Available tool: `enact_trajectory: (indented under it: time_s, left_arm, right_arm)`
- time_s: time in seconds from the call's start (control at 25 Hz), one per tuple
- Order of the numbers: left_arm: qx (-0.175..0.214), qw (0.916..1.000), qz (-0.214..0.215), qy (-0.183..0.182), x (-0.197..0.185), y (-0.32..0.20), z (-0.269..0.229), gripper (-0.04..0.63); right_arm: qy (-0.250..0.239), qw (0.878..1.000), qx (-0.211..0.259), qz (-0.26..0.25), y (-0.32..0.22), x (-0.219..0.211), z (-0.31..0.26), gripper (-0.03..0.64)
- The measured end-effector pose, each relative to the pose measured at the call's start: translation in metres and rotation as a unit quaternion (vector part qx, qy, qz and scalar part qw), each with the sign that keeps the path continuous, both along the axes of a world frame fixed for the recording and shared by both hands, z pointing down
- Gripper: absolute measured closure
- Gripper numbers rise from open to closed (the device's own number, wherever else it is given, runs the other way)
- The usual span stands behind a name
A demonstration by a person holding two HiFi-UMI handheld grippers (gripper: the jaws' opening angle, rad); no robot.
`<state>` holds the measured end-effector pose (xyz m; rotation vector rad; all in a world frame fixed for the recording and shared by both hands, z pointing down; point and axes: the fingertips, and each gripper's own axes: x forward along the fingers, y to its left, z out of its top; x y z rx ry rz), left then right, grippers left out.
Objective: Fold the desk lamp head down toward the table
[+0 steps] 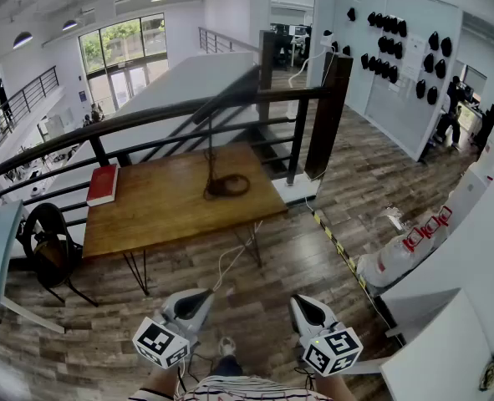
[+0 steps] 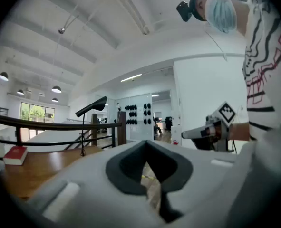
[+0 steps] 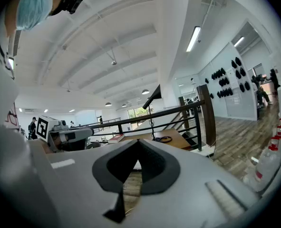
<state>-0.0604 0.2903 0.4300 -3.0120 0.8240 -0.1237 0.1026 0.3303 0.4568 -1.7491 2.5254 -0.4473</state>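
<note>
The black desk lamp (image 1: pixel 221 140) stands on the wooden table (image 1: pixel 163 211), with its round base toward the table's right end and its long head raised and slanting up to the right. The left gripper view shows the lamp head (image 2: pixel 92 105) far off to the left, and the right gripper view shows the same lamp head (image 3: pixel 154 92) above the railing. My left gripper (image 1: pixel 205 295) and right gripper (image 1: pixel 301 302) are held low near my body, well short of the table. Both are shut with nothing between their jaws.
A red book (image 1: pixel 103 184) lies at the table's left end. A black railing (image 1: pixel 146 119) runs behind the table, with a thick post (image 1: pixel 328 115) at the right. A chair with a dark bag (image 1: pixel 50 245) stands to the left, and red-and-white bottles (image 1: pixel 414 245) to the right. A white cable (image 1: pixel 230 261) hangs from the table's front.
</note>
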Motion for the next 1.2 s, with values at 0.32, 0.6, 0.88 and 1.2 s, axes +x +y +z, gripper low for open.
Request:
enact_trajectory:
  time_s: [0.32,0.6,0.88,1.2]
  left_arm:
    - [0.006,1.0000,0.005,0.000,0.020,0.016,-0.001,0.594]
    - [0.003,0.9998,-0.006,0.017,0.033,0.004,0.005,0.492]
    - [-0.002,0.9997,-0.005,0.023,0.043,-0.056,0.015,0.396]
    - [-0.010,0.9997,-0.011,0.021,0.015,-0.161,0.014,0.357]
  right_arm:
    - [-0.005,1.000,0.031,-0.004,0.011,0.011,-0.008,0.615]
    - [0.001,0.999,0.045,-0.015,-0.005,0.013,-0.009,0.483]
    - [0.004,0.999,0.031,-0.022,-0.055,0.011,0.002,0.413]
    - [0.004,1.000,0.030,-0.005,-0.151,-0.006,-0.005,0.374]
